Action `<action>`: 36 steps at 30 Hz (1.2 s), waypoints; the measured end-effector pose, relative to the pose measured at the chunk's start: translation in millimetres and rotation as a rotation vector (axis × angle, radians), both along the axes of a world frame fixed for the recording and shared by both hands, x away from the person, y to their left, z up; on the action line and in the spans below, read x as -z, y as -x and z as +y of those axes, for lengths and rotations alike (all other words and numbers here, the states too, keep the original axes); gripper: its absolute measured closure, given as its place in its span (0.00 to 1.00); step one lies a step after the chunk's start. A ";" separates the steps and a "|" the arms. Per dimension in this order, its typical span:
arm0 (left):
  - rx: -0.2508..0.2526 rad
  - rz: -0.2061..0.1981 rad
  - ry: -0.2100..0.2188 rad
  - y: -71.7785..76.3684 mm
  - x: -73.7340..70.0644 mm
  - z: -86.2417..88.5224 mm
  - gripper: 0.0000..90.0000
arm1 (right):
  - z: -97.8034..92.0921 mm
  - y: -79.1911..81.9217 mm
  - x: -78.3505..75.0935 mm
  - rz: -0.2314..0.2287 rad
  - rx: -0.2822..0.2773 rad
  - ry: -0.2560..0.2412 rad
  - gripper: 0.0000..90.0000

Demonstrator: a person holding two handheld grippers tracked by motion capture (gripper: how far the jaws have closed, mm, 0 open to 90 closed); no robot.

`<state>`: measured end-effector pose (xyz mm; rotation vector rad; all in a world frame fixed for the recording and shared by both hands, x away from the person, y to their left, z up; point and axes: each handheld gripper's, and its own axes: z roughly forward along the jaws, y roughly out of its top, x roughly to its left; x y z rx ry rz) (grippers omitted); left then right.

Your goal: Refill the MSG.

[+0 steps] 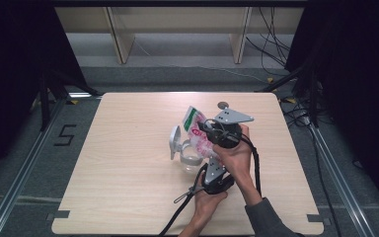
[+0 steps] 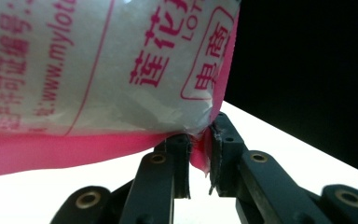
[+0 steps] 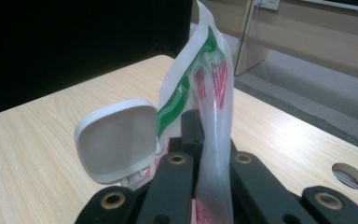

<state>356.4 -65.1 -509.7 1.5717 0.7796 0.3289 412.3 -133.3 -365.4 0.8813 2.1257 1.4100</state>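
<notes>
Bag (image 2: 98, 70) cut off at top and left edges — container (image 1: 190, 159) half hidden behind it.

A bag (image 1: 196, 129) is hanging over the middle of the table (image 1: 128, 163), just above an open container (image 1: 191, 159). The container's lid (image 1: 175, 141) is standing up on its left side, left of the bag. The right gripper (image 1: 208, 124) is gripping the bag's far part from the right; the left gripper (image 1: 210, 167) is gripping its near edge, just right of the container. A hole (image 1: 223, 104) is lying in the table behind both.
</notes>
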 end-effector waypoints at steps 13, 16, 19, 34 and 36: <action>0.001 -0.004 0.007 -0.6 -0.2 -0.1 0.88 | 1.7 -0.6 -0.3 -0.020 0.000 0.033 1.00; 0.000 -0.009 0.006 -0.9 0.2 -0.3 0.88 | 2.0 -1.2 0.0 -0.017 -0.013 0.019 1.00; 0.001 -0.008 0.004 -0.8 -0.2 -0.2 0.88 | 0.9 -0.9 -0.6 -0.010 0.002 0.025 1.00; 0.005 -0.008 0.019 -2.5 -1.6 -1.4 0.88 | 2.8 0.4 -2.2 0.005 0.001 0.018 1.00; 0.005 -0.011 0.021 -2.5 -1.7 -1.4 0.88 | 3.2 0.4 -1.8 0.006 0.005 0.011 1.00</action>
